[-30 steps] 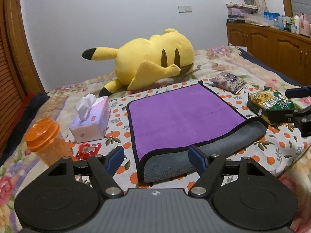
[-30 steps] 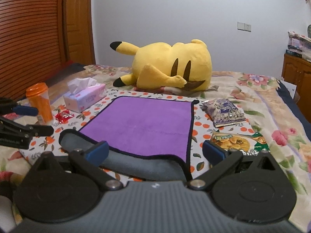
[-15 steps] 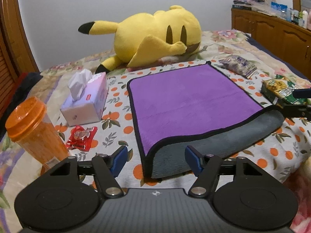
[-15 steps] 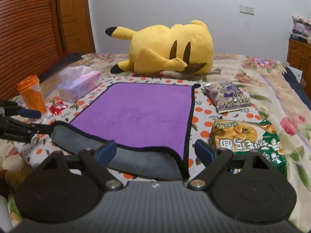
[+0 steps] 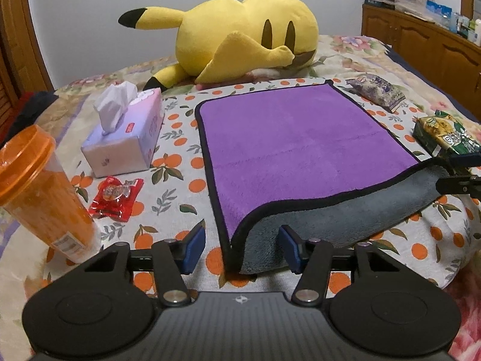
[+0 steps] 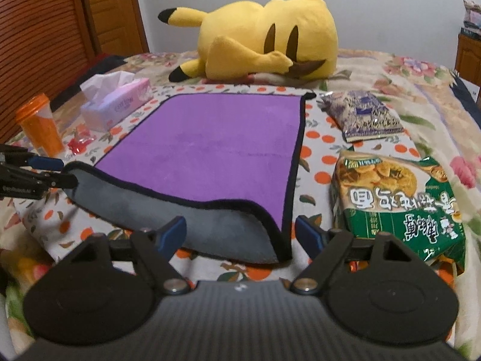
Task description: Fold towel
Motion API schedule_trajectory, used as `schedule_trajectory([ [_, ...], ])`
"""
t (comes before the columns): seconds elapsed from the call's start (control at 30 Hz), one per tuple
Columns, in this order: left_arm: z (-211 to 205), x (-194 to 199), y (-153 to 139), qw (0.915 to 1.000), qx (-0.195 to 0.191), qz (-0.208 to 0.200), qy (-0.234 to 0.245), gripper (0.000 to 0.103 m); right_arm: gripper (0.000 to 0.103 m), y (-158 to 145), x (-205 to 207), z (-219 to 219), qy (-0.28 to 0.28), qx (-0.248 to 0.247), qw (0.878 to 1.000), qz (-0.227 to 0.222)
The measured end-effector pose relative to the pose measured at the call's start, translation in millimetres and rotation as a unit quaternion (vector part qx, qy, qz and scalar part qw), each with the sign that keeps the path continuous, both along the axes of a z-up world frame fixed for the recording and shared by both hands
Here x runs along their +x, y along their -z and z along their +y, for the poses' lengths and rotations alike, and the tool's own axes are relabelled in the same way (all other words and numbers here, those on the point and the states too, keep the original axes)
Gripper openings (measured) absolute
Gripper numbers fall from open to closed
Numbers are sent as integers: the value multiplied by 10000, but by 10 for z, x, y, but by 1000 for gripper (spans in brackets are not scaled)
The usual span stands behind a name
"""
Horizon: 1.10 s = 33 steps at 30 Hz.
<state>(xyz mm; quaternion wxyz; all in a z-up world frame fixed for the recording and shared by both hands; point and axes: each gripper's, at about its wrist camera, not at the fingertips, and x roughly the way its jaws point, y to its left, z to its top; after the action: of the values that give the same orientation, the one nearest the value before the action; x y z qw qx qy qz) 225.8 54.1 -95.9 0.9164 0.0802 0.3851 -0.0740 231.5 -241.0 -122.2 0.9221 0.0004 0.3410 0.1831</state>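
Item: towel (image 5: 294, 138), purple face up, grey underside, black piping. It is lying spread on the orange-print cloth (image 5: 180, 162) over the bed, near edge hanging down over the front so the grey side is showing along it.

Left gripper (image 5: 242, 245): fingers standing wide apart, holding nothing; the towel's near left corner is sitting between the blue pads (image 5: 194, 245), not yet pinched.

Right gripper (image 6: 242, 236): likewise spread wide and empty, its pads flanking the near right corner. Whether either pad is already brushing the fabric is hard to judge at this low angle.

Progress: no fold is lying in place. Faint crease lines are crossing the purple face, but the towel is sitting in a single layer. Both corners are being lined up for a grasp; closing, lifting and carrying the near edge toward the far edge all appear to remain.

Surroundings: yellow plush (image 5: 240, 36) lying beyond the far edge; tissue box (image 5: 123, 138), orange cup (image 5: 39, 186) and red wrapper (image 5: 115, 194) to the left; purple packet (image 6: 365, 114) and green snack bag (image 6: 396, 201) to the right, the bag just beside the towel.
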Motion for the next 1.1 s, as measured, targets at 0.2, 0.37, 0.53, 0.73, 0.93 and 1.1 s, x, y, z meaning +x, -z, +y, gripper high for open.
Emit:
schedule_trajectory([
  [0.2,37,39,68,9998,-69,161,-48,56,77,98,80,-33,-57,-1,9996,275],
  [0.37,45,54,98,9994,-188,299,-32,43,66,122,97,-42,-113,33,9992,380],
  [0.53,26,48,120,9989,-271,384,32,32,53,117,94,-50,-145,23,9991,395],
  [0.73,25,43,126,9986,-312,431,40,28,28,127,111,-50,-185,-72,9990,407],
  [0.93,24,44,123,9988,-283,399,-23,21,19,119,98,-53,-170,-137,9994,286],
  [1.1,18,21,59,9990,-358,271,7,10,5,92,92,-86,-163,-99,9997,153],
])
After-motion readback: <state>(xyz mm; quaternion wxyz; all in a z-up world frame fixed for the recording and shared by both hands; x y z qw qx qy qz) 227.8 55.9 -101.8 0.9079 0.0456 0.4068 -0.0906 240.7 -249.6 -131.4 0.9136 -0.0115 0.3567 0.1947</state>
